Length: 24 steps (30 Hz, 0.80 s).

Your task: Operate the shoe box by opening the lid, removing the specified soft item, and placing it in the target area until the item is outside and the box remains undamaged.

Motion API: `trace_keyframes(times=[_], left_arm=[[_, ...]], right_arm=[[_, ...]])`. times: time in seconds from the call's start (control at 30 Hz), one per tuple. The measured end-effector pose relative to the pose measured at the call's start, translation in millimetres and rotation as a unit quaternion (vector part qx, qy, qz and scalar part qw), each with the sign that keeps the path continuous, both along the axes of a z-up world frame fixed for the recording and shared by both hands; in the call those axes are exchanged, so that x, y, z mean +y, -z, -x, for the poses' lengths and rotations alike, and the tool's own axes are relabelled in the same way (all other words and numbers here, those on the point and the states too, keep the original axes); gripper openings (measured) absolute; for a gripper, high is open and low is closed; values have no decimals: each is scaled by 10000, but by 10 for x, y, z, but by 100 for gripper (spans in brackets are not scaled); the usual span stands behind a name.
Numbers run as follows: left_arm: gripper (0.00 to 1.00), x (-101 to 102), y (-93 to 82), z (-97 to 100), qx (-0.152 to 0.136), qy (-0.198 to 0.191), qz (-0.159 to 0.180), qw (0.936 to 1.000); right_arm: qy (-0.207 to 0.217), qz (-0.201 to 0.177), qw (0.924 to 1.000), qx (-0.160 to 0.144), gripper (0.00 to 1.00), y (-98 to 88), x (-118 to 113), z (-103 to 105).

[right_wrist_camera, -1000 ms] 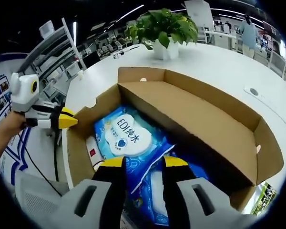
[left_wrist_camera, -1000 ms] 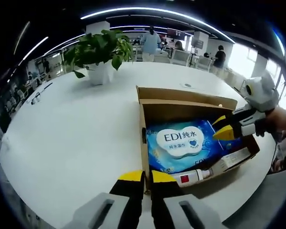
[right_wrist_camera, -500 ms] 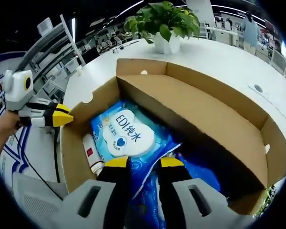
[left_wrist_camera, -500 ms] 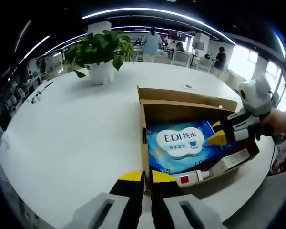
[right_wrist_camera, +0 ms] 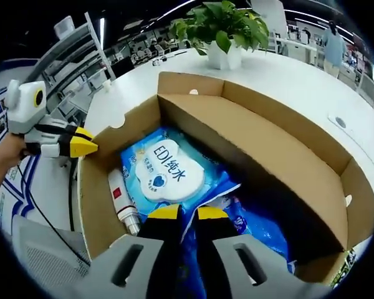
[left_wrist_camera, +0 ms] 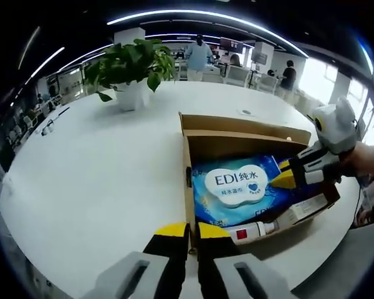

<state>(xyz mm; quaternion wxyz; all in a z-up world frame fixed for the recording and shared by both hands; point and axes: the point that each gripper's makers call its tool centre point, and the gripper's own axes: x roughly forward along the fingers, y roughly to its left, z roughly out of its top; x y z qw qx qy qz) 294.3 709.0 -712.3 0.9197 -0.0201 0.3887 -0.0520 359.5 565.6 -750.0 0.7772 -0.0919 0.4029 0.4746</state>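
L gripper view, left to right: white table [left_wrist_camera: 93,180] spreads wide, w/ a potted plant [left_wrist_camera: 129,71] standing at the far side. L gripper [left_wrist_camera: 188,231] rises from the bottom edge, yellow-tipped jaws pressed close together on the near-left corner of the open cardboard box [left_wrist_camera: 199,142]; looks clenched on the box wall there. Box lid is open, flap standing up at the far side. Inside: blue wipes pack [left_wrist_camera: 237,185] w/ a white label lying flat, and a white tube [left_wrist_camera: 252,231] w/ a red mark along the near wall, beside a long white carton [left_wrist_camera: 308,208]. R gripper [left_wrist_camera: 285,179] comes in from the right, held by a hand [left_wrist_camera: 369,159], its yellow tip over the pack's right edge. People stand far back in the office.

R gripper view, left to right: L gripper [right_wrist_camera: 81,144] w/ yellow tip sits at the box's left corner. Box [right_wrist_camera: 311,168] runs diagonally, plant [right_wrist_camera: 227,31] beyond it on the table [right_wrist_camera: 299,81]. Wipes pack [right_wrist_camera: 168,174] lies in the left part of the box, tube [right_wrist_camera: 121,202] just beside it along the wall. R gripper [right_wrist_camera: 187,213] is down in the box, jaws nearly closed, pinching the blue wrapper edge of the pack between the yellow tips. More blue packaging [right_wrist_camera: 262,227] lies to the right of it. Pack is inside the box.
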Motion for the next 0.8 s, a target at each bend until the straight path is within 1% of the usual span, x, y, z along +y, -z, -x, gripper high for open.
trace_keyframes(times=[0.17,0.27,0.63,0.8], left_arm=[[4,0,-1,2,-12,9,-38,10000],[4,0,-1,2,-6,16,-52,10000],[4,-3,-2,-2,79,57,-124,9999],[6,-10,-5,-6,138,115,-105,9998]], right_arm=[[23,-31,10000,-20,4,-52,-20,11],[28,-12,10000,-83,3,-77,-38,6],[57,54,9997,-212,2,-177,-165,-14],[135,37,9998,-165,2,-214,-236,-3]])
